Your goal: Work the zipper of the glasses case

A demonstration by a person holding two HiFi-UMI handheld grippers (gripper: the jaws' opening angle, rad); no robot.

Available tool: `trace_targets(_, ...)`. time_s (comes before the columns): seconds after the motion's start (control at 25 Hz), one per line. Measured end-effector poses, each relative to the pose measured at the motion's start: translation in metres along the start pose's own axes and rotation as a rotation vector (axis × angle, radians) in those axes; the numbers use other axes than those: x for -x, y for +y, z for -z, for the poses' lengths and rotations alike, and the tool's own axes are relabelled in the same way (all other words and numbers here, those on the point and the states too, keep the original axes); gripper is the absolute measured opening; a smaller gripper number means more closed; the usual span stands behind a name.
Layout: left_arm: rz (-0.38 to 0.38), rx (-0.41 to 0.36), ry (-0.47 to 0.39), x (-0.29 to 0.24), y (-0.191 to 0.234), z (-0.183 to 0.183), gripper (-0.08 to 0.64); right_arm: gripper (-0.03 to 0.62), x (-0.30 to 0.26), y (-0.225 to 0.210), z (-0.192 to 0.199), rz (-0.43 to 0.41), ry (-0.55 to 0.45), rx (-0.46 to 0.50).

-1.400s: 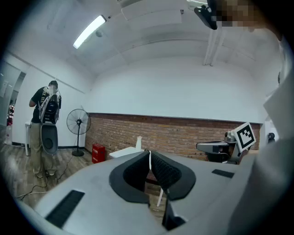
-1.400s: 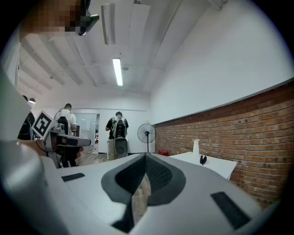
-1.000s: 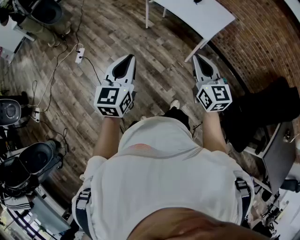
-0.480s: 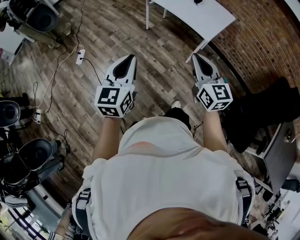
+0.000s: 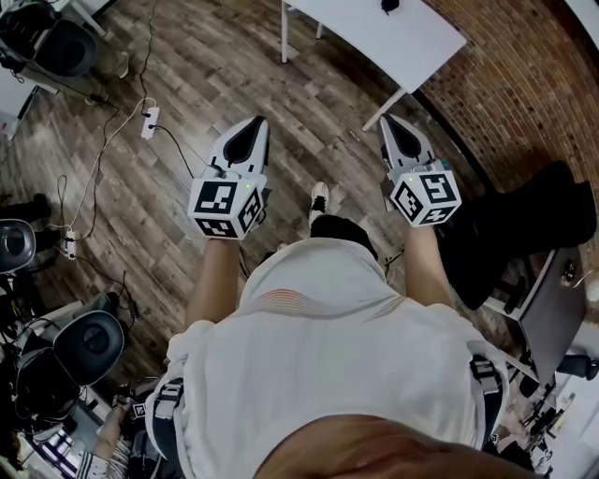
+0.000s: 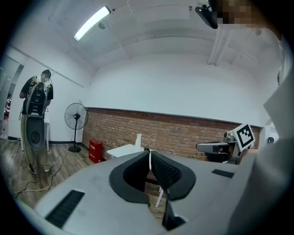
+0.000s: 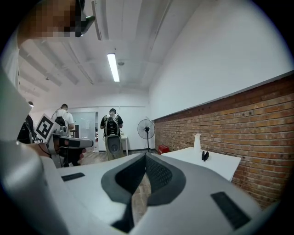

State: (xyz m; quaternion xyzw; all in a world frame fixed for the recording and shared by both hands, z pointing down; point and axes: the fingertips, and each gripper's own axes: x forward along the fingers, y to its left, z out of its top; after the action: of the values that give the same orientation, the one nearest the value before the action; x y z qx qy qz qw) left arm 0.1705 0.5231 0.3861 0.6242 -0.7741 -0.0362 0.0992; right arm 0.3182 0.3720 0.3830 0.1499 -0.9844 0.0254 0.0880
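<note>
A small dark object (image 5: 390,5), perhaps the glasses case, lies on the white table (image 5: 374,37) ahead of me; the right gripper view shows the object (image 7: 205,156) beside a white bottle (image 7: 197,141). I cannot make out any zipper. My left gripper (image 5: 259,122) is held out over the wooden floor, its jaws shut on nothing (image 6: 149,150). My right gripper (image 5: 386,120) is held level with it, close to the table's near corner, also shut and empty (image 7: 145,155). Both are well short of the dark object.
A power strip (image 5: 150,122) and cables lie on the floor at left. Office chairs (image 5: 89,341) stand at lower left and a black bag (image 5: 524,224) at right by the brick wall. A fan (image 6: 76,117), a red box (image 6: 95,150) and people (image 7: 112,121) stand further off.
The person has stepped forward: a shoe now shows ahead of the body, and the table and floor have slid nearer. Both grippers stay shut and held out as before.
</note>
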Motion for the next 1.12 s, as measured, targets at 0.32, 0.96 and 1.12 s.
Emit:
trace_targets(0.32, -0.029, 0.006, 0.015, -0.099, 0.035, -0.02, 0.023, 0.052, -0.089, -0.069, -0.021, -0.029, 0.023, 0.021)
trace_targets(0.96, -0.092, -0.039, 0.035, -0.261, 0.054, -0.05, 0.023, 0.052, -0.204, -0.21, -0.03, -0.086, 0.03, -0.062)
trace_targets(1.12, -0.074, -0.034, 0.05, -0.285, 0.067, -0.052, 0.023, 0.052, -0.219, -0.226, -0.024, -0.058, 0.048, -0.083)
